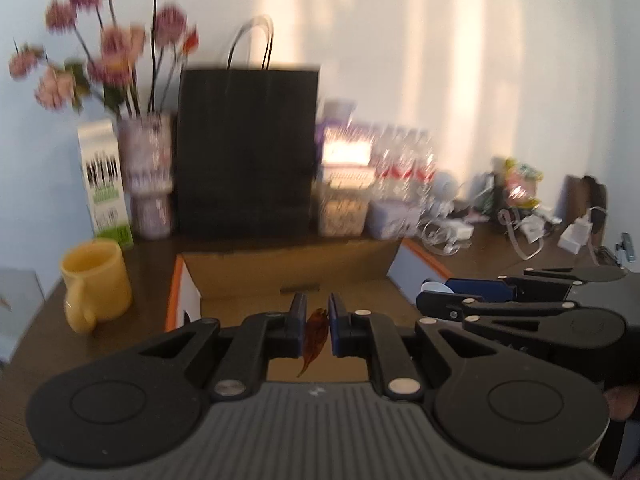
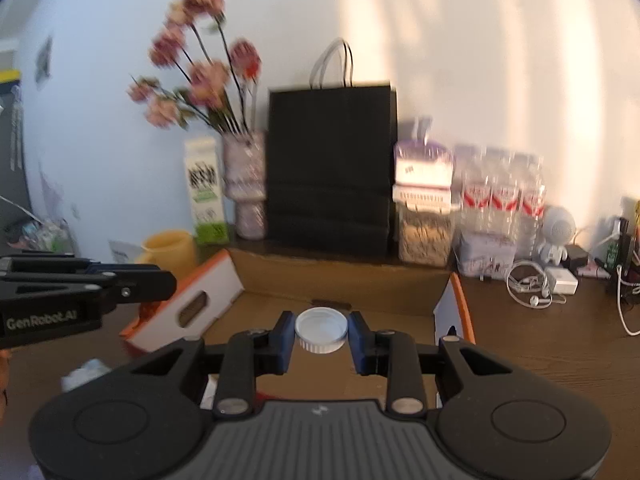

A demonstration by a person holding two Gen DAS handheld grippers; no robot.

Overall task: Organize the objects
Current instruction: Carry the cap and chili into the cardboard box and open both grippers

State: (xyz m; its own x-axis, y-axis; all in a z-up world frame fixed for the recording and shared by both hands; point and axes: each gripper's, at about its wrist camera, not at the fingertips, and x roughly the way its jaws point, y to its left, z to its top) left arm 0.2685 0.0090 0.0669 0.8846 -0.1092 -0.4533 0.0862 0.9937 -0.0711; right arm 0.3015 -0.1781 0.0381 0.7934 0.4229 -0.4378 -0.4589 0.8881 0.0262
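The left gripper (image 1: 316, 330) is clamped on a dried, dark reddish-brown chilli pepper (image 1: 316, 334), thin and wrinkled, whose long axis runs along the fingers with the stem end trailing back toward the gripper body. Ahead of and below its tips lies the open brown cardboard box with orange-edged white flaps (image 1: 288, 268), flaps spread outward. To its right, level with it and just beside, the right gripper (image 2: 321, 330) pinches a round white ribbed plastic bottle cap (image 2: 321, 328) across its rim, open side up. The same box (image 2: 340, 280) sits directly ahead of that tool too. Both point forward and slightly down, about equally near the box; a drop into it looks likely next.
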